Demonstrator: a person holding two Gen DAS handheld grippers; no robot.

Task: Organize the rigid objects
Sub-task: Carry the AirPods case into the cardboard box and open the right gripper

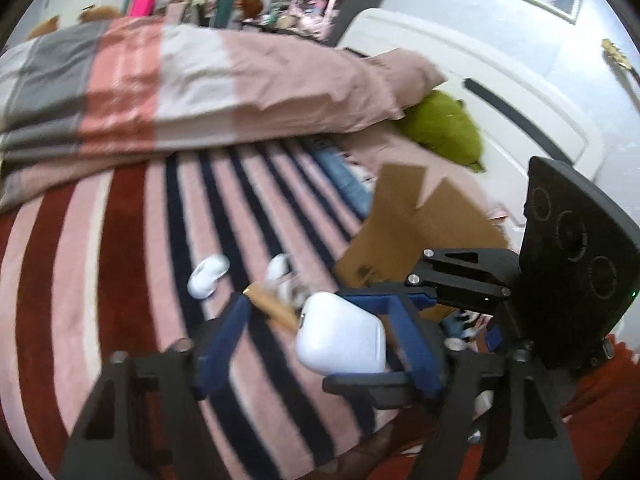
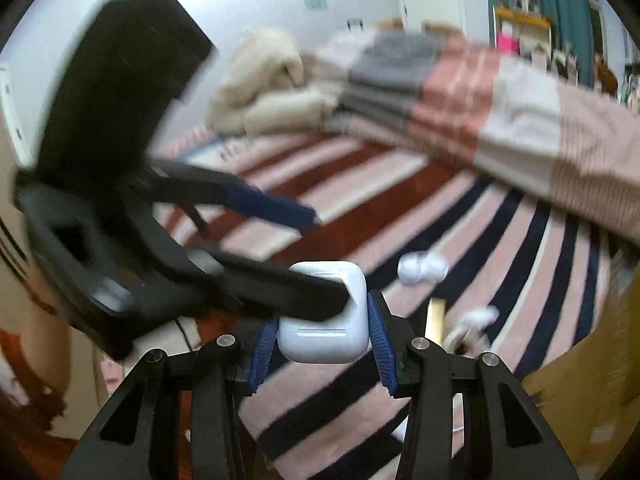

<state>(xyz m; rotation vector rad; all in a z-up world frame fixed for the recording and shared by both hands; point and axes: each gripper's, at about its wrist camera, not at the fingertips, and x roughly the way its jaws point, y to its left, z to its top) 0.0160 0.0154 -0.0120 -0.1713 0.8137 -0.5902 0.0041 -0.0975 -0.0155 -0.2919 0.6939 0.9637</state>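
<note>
Right gripper (image 2: 320, 340) tilted downward above the striped bed (image 2: 460, 216), blue fingers (image 2: 378, 344) pressed on both sides of the white earbud case (image 2: 324, 320); left gripper (image 1: 320, 336) angled in alongside, fingers (image 1: 222, 336) partly apart, case between them, contact unclear; cardboard box (image 1: 420, 224) beyond the fingertips, contents hidden; loose white earbud (image 1: 208, 274) on the bed ahead.

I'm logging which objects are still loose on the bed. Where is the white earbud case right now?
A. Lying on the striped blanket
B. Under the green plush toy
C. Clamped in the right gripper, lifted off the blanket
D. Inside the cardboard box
C: in the right wrist view the white earbud case sits between the blue pads of the right gripper, above the striped blanket.
</note>
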